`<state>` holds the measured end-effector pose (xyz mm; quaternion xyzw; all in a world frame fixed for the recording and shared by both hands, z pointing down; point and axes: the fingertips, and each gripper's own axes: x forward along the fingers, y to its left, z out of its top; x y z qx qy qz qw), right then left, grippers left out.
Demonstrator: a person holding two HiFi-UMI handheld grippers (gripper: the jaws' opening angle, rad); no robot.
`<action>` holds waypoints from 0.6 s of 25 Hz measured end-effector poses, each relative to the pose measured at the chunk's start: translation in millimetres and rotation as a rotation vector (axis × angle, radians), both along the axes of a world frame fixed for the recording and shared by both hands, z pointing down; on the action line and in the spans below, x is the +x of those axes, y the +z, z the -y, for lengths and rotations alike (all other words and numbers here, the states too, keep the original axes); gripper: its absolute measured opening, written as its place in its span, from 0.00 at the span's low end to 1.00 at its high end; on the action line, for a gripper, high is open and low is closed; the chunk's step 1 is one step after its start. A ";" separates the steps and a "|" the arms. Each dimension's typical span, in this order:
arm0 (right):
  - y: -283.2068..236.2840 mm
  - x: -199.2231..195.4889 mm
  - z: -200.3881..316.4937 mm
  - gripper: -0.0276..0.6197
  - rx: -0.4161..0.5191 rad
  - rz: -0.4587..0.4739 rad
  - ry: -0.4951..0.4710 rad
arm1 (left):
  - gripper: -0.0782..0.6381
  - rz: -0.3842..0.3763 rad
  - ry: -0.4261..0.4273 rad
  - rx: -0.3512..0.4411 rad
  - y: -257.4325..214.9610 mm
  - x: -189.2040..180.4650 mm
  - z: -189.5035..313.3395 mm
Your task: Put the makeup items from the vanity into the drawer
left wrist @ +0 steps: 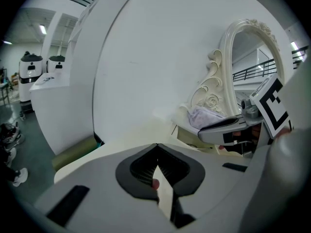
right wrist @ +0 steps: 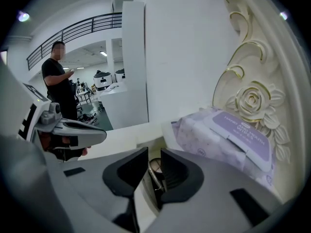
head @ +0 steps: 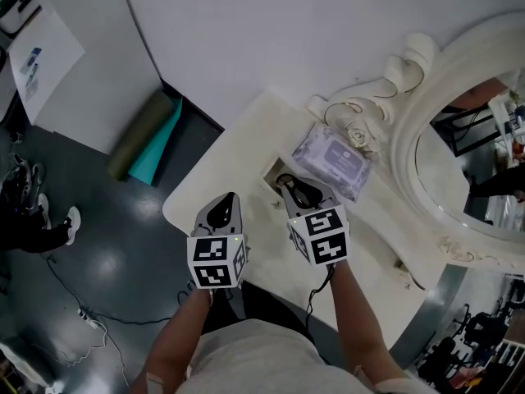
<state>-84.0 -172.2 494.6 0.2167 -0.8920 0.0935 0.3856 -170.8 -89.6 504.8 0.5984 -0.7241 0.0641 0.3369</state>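
Right gripper poised over the open drawer compartment of the white vanity table

Its fingers stand released, slightly apart, with a small round dark-rimmed makeup compact lying in the compartment between and below them, not pressed. A lavender plastic pack of wipes lies at the gripper's 1 o'clock, against the ornate white mirror frame. The left gripper hovers at its 8 o'clock, fingers clenched on nothing.
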 end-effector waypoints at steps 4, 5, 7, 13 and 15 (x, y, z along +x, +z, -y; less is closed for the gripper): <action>-0.5 4.5 -0.1 0.18 -0.005 0.007 0.026 | 0.12 0.001 0.013 0.002 -0.5 1.3 1.7; -1.0 5.7 -0.6 0.18 -0.006 0.009 0.034 | 0.12 0.002 0.017 0.003 -0.8 1.2 1.6; -2.3 8.0 -1.8 0.18 -0.008 0.010 0.047 | 0.12 0.001 0.022 0.005 -1.6 0.7 1.4; -6.1 15.6 -6.2 0.18 -0.009 0.014 0.092 | 0.12 -0.002 0.042 0.018 -5.6 1.8 0.8; -8.6 19.1 -6.5 0.17 -0.008 0.019 0.121 | 0.12 -0.004 0.049 0.025 -7.6 2.4 0.4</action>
